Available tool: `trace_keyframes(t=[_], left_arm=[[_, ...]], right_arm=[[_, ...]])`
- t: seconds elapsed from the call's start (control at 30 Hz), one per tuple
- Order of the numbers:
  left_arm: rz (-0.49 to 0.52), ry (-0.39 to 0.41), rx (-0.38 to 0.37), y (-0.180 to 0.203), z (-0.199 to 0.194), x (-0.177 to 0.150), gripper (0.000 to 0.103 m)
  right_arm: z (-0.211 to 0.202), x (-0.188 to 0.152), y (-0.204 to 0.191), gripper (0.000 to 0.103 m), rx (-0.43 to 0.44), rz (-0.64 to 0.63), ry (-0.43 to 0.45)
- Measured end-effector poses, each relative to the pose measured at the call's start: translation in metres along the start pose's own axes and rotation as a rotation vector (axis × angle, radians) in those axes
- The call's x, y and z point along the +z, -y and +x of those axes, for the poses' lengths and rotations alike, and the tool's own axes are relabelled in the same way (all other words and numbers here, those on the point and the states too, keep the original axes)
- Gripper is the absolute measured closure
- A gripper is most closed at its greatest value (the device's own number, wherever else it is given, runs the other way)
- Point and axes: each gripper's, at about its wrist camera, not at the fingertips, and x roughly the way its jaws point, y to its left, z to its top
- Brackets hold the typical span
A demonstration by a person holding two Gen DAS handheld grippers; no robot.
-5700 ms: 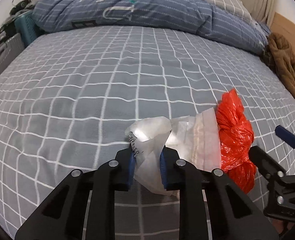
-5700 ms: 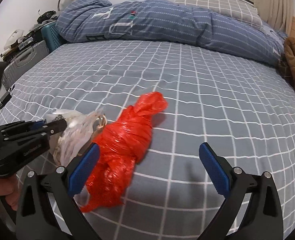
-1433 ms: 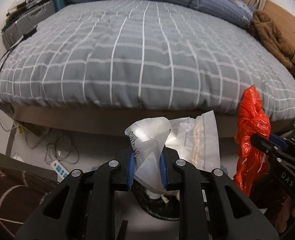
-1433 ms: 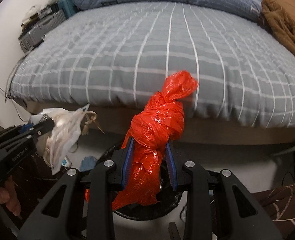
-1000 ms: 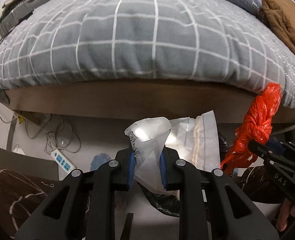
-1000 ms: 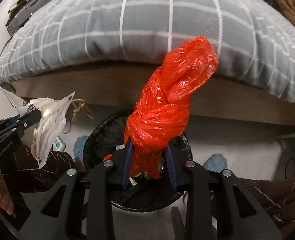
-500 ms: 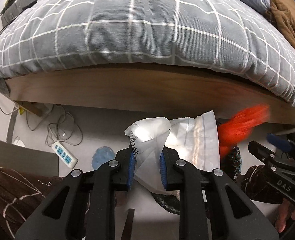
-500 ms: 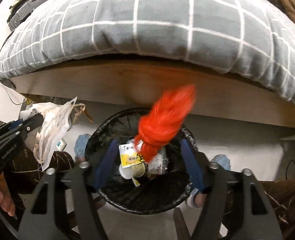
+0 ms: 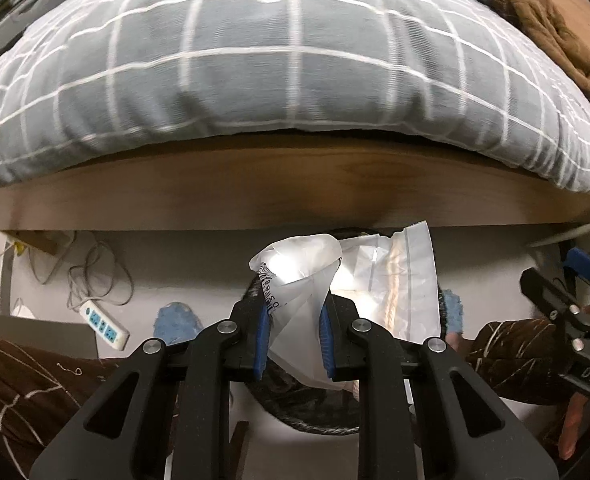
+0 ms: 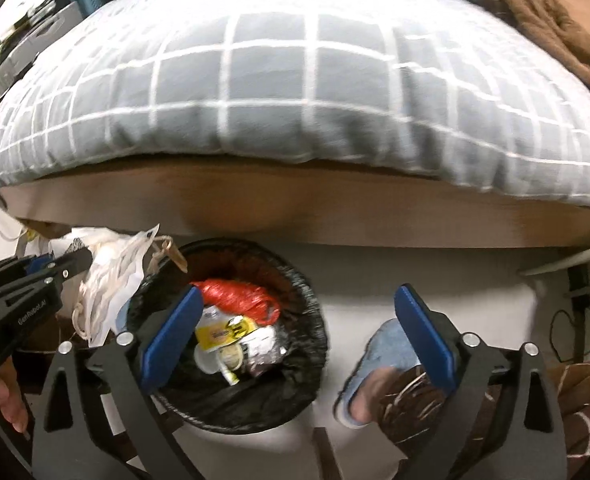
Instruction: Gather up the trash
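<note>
Inside bin point(image 10: 295, 392), red bag point(image 10: 241, 298) crosswise.

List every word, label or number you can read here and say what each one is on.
"DAS": white letters on the right tool, cut off at the frame edge.
"GenRoboLAI", roughly: on the left tool; small, uncertain.
Black print on the clear plastic bag: unreadable.
Yellow packet in the trash bin: print blurred.

Crinkly glossy red plastic bag point(image 10: 241, 298) lies in the black-film-lined bin point(image 10: 307, 344); woven checked cloth quilt point(image 10: 295, 80) overhangs smooth wood bed frame point(image 10: 295, 216).
</note>
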Motion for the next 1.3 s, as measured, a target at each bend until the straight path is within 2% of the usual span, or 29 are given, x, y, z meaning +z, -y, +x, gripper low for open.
trace_keyframes(t=[0.13, 0.33, 0.43, 0.5, 0.53, 0.63, 0.7, 0.77, 1.07, 1.3], left_arm=[[0.024, 0.015, -0.005, 0.014, -0.001, 0.003, 0.082], [0.049, 0.034, 0.004, 0.022, -0.002, 0.001, 0.075], [0.054, 0.042, 0.011, 0.026, -0.005, 0.0, 0.061], [0.054, 0.056, 0.018, 0.026, -0.009, 0.0, 0.047], [0.052, 0.064, 0.019, 0.025, -0.014, 0.0, 0.046], [0.049, 0.086, 0.026, 0.031, -0.027, 0.003, 0.031], [0.042, 0.121, 0.033, 0.029, -0.039, 0.004, 0.016], [0.029, 0.171, 0.028, 0.029, -0.057, 0.008, 0.006], [0.004, 0.338, 0.022, 0.021, -0.137, 0.034, 0.006], [0.009, 0.447, 0.014, 0.021, -0.199, 0.035, 0.006]], right_arm=[[-0.009, 0.002, 0.017, 0.008, -0.012, 0.04, 0.029], [-0.015, 0.003, 0.022, 0.008, -0.019, 0.059, 0.051], [-0.026, 0.008, 0.023, 0.008, -0.018, 0.06, 0.061], [-0.029, 0.01, 0.023, 0.008, -0.019, 0.058, 0.067], [-0.03, 0.011, 0.022, 0.008, -0.02, 0.055, 0.071], [-0.036, 0.013, 0.021, 0.008, -0.018, 0.05, 0.086], [-0.041, 0.016, 0.02, 0.008, -0.01, 0.048, 0.105], [-0.051, 0.022, 0.018, 0.008, -0.003, 0.044, 0.138], [-0.122, 0.054, 0.016, 0.008, -0.008, 0.04, 0.314], [-0.176, 0.053, 0.005, 0.008, 0.008, 0.02, 0.401]])
